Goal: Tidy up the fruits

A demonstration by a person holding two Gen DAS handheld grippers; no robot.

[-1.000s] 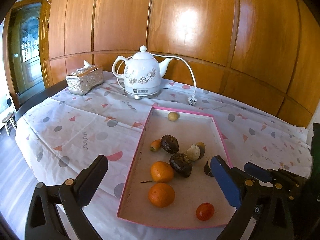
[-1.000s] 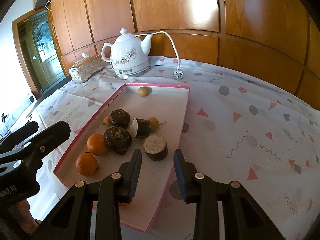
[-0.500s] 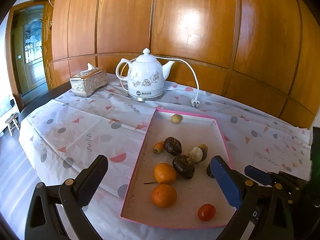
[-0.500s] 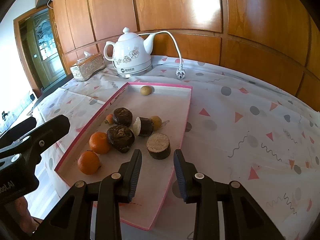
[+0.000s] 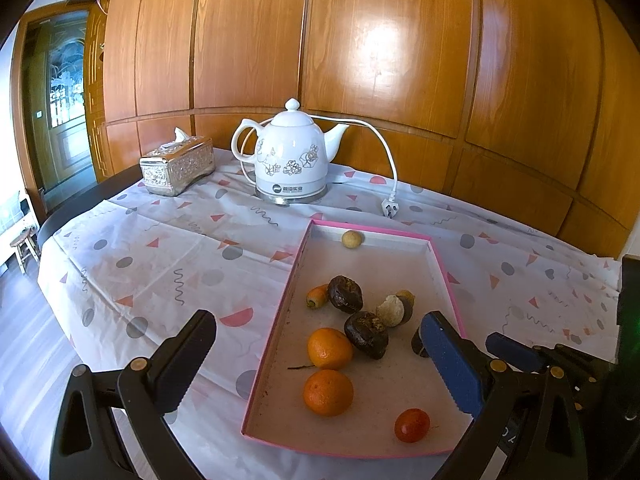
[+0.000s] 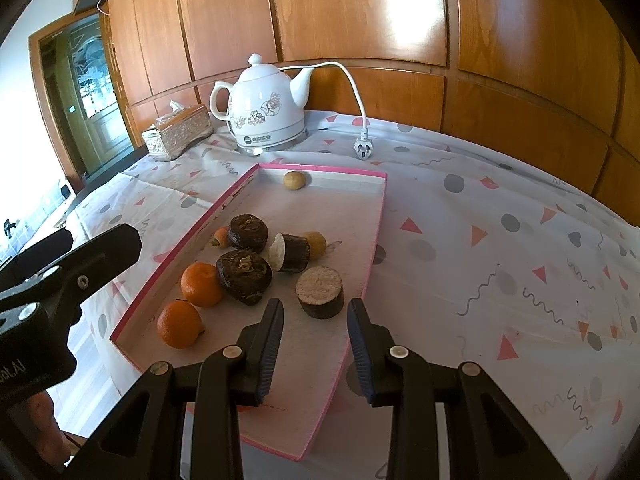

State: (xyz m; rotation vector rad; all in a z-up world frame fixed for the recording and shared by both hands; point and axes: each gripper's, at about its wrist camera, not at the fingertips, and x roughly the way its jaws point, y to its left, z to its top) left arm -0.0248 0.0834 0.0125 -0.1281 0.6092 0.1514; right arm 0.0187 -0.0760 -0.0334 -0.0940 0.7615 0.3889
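A pink-rimmed tray (image 5: 301,258) on a patterned tablecloth (image 5: 168,248) holds all the fruit in view: two oranges (image 5: 329,349) near its front, dark brown pieces (image 6: 244,271) clustered mid-tray, a small red fruit (image 5: 412,425) at the near corner and a pale round one (image 6: 294,180) alone at the far end. The left gripper (image 5: 320,360) hovers above the tray's near end, jaws spread wide and empty; the right gripper (image 6: 316,346) hangs over the near right part, jaws moderately apart, holding nothing. No fruit lies on the cloth. The pieces sit loosely mixed, not grouped by kind, so whether sorting is due or finished cannot be judged. A white kettle (image 5: 289,160) and tissue box (image 5: 177,164) stand behind.
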